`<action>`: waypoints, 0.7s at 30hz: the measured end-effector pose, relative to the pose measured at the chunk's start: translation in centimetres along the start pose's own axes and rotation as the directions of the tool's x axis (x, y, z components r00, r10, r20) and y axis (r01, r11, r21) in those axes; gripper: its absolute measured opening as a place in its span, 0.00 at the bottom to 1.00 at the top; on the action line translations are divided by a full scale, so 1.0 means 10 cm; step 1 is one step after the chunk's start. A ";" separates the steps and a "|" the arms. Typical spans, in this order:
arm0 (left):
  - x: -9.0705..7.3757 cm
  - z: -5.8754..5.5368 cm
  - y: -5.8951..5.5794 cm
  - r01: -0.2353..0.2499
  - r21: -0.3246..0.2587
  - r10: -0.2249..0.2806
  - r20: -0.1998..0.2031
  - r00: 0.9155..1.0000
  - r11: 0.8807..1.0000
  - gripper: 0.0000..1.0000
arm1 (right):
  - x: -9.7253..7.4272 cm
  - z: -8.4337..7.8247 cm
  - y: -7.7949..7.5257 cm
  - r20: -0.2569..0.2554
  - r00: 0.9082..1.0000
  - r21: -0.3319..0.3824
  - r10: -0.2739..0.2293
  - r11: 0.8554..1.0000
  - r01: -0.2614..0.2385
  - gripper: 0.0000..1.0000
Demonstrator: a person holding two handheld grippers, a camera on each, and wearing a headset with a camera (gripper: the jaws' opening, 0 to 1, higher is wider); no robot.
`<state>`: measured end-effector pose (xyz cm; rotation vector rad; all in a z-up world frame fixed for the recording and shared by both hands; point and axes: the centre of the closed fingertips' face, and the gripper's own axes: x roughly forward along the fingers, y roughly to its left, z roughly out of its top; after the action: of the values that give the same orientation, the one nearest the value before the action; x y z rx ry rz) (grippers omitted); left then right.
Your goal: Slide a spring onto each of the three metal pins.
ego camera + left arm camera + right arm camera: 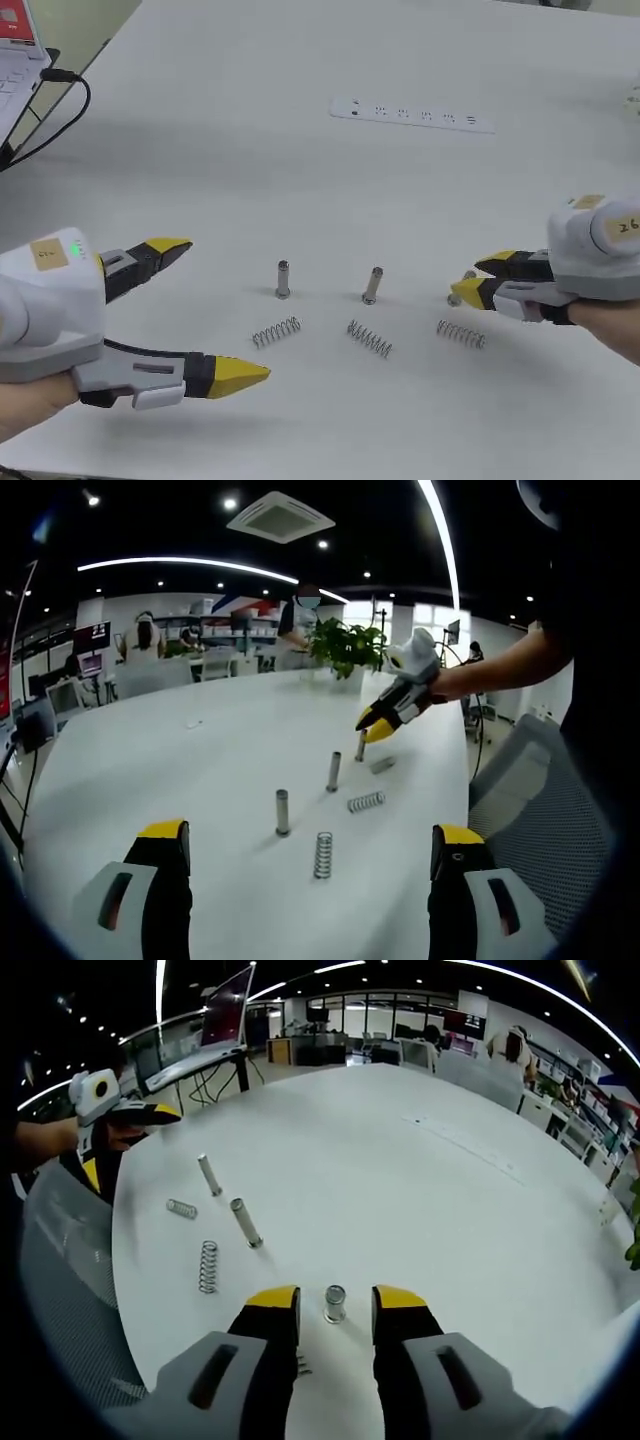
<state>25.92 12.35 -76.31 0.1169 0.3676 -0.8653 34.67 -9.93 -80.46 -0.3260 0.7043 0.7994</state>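
Note:
Three metal pins stand upright in a row on the white table: left pin [283,279], middle pin [373,285], right pin [456,296]. A loose spring lies in front of each: [276,332], [369,339], [461,334]. My right gripper [473,280] has its yellow tips on either side of the right pin [335,1303], a narrow gap showing on both sides, so it is open. My left gripper [212,310] is spread wide open and holds nothing, left of the left pin [283,812] and the nearest spring [323,854].
A white power strip [412,115] lies farther back on the table. A laptop [15,50] and its black cable [72,98] sit at the far left corner. A grey mesh chair [540,800] stands beside the table edge.

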 end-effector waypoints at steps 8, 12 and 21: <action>0.02 0.03 0.00 0.004 0.005 -0.004 -0.002 1.000 1.000 0.98 | -0.02 0.01 0.03 0.015 1.000 -0.002 0.003 1.000 -0.003 0.40; 0.04 0.04 -0.01 0.008 0.006 -0.008 -0.004 1.000 1.000 0.98 | -0.03 0.03 0.03 0.030 1.000 0.008 0.004 1.000 -0.004 0.48; 0.03 0.04 -0.01 0.008 0.009 -0.008 -0.006 1.000 1.000 0.98 | -0.07 0.03 0.05 0.046 0.999 -0.009 0.003 1.000 -0.003 0.60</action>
<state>26.13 12.02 -76.08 0.1270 0.3699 -0.8745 34.05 -9.79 -79.72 -0.3135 0.6587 0.8105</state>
